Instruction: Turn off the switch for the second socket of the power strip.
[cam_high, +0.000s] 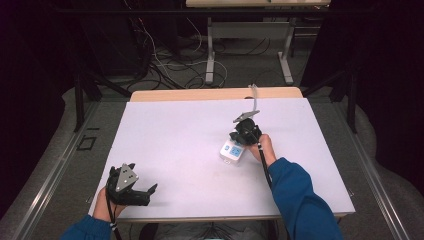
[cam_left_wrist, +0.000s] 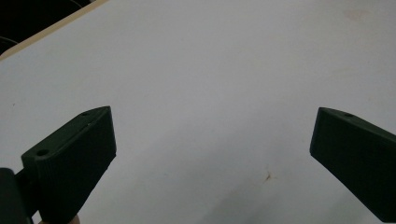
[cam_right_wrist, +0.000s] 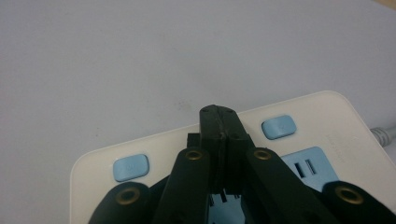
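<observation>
A white power strip (cam_high: 232, 151) with light-blue sockets lies on the white table top (cam_high: 175, 140), right of the middle. My right gripper (cam_high: 239, 141) points down onto it, held by a hand in a blue sleeve. In the right gripper view its jaws are pressed together over the power strip (cam_right_wrist: 327, 116), between two blue buttons (cam_right_wrist: 131, 167), and a small dark piece beneath them cannot be made out. My left gripper (cam_high: 146, 192) rests near the front left corner. Its jaws stand wide apart in the left gripper view (cam_left_wrist: 212, 140), with bare table between them.
The strip's white cable (cam_right_wrist: 385, 135) leaves at the right edge of the right gripper view. A wooden table edge (cam_high: 215, 93) runs along the back. Beyond it are metal table legs (cam_high: 210, 55) and loose cables on the floor.
</observation>
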